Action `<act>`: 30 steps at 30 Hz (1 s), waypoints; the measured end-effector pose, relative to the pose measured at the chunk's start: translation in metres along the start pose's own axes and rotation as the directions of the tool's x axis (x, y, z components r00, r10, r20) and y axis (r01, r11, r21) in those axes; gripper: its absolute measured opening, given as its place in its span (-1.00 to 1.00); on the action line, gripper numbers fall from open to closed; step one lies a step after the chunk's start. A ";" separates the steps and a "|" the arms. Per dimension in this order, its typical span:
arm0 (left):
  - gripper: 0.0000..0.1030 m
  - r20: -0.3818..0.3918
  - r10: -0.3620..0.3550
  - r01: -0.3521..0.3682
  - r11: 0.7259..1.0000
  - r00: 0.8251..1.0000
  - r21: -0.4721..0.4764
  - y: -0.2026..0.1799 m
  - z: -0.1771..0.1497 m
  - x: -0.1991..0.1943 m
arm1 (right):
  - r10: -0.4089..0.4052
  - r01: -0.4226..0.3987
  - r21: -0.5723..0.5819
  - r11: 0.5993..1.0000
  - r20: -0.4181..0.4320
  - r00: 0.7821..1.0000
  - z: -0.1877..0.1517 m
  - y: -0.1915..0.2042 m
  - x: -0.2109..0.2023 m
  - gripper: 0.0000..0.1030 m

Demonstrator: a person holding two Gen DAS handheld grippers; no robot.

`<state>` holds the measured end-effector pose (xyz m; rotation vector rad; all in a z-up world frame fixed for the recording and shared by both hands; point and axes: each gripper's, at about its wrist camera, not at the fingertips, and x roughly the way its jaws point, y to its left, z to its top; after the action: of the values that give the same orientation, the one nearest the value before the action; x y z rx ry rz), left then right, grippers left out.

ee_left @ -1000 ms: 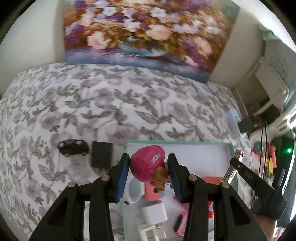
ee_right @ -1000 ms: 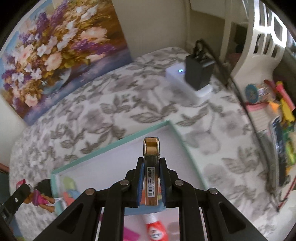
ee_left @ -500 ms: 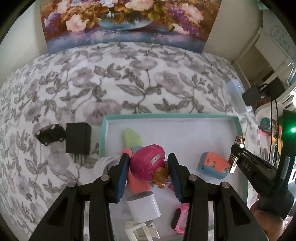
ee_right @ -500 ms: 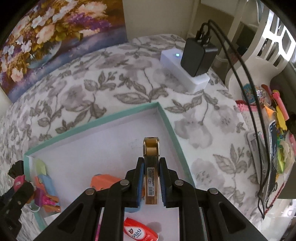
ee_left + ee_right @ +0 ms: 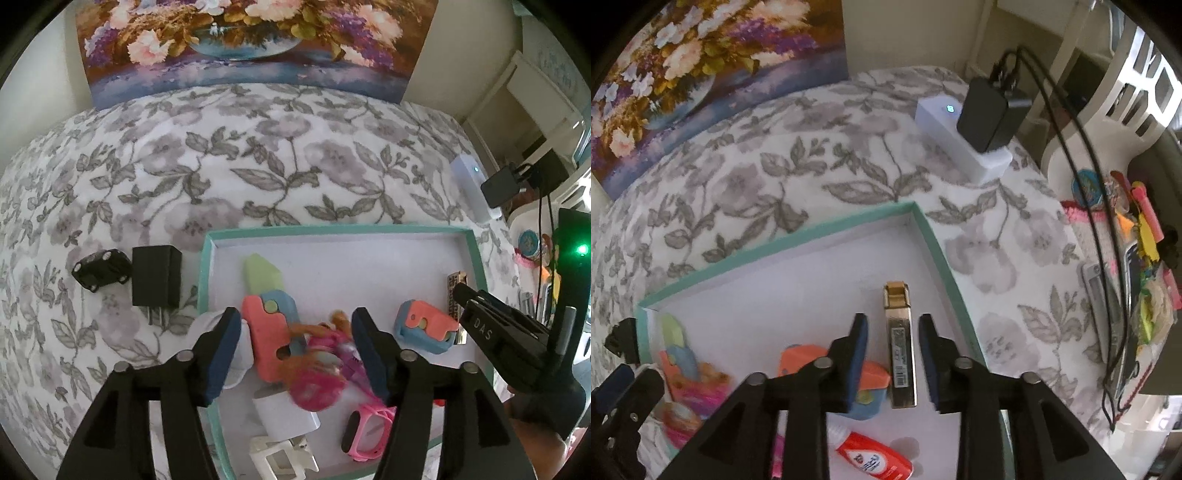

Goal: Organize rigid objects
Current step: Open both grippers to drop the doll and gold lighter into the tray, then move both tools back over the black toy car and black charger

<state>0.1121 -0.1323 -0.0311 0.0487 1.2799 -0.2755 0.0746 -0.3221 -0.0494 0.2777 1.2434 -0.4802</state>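
Note:
A teal-rimmed white tray (image 5: 338, 232) lies on the floral bedspread. My left gripper (image 5: 295, 332) is open above it. The pink-helmeted doll (image 5: 325, 365) lies blurred in the tray below the fingers, on an orange-blue toy (image 5: 269, 332). My right gripper (image 5: 893, 345) is open. The gold lighter (image 5: 900, 347) lies between its fingers on the tray floor (image 5: 798, 280), near the right wall. The lighter (image 5: 453, 291) and the right gripper (image 5: 491, 328) also show in the left wrist view.
Left of the tray lie a black toy car (image 5: 100, 268) and a black charger (image 5: 157, 277). In the tray are a second orange-blue toy (image 5: 424, 326), a white plug (image 5: 286, 415), a pink watch (image 5: 364, 432) and a red-white tube (image 5: 873, 456). A white box with adapter (image 5: 964, 140) sits far right.
Both grippers opened. The doll dropped from the left gripper into the tray. The lighter left the right gripper's grip and lies on the tray floor.

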 end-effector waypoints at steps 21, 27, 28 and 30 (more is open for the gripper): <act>0.86 0.117 0.237 -0.212 0.958 0.965 -0.193 0.094 0.015 -0.018 | 0.147 -0.139 -0.134 0.981 0.058 0.987 -0.005 0.074 -0.033 0.70; 0.86 0.133 0.239 -0.203 0.950 0.962 -0.236 0.116 0.016 -0.025 | 0.173 -0.161 -0.121 0.979 0.089 0.981 -0.005 0.078 -0.038 1.00; 0.86 0.135 0.237 -0.201 0.950 0.962 -0.241 0.119 0.017 -0.027 | 0.173 -0.161 -0.122 0.979 0.093 0.981 -0.005 0.079 -0.039 1.00; 0.86 0.141 0.233 -0.192 0.948 0.962 -0.254 0.126 0.018 -0.030 | 0.171 -0.159 -0.123 0.980 0.098 0.980 -0.006 0.082 -0.041 1.00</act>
<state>0.1502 -0.0084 -0.0123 -0.0410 1.1191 0.0613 0.1007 -0.2399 -0.0172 0.2521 1.1268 -0.2757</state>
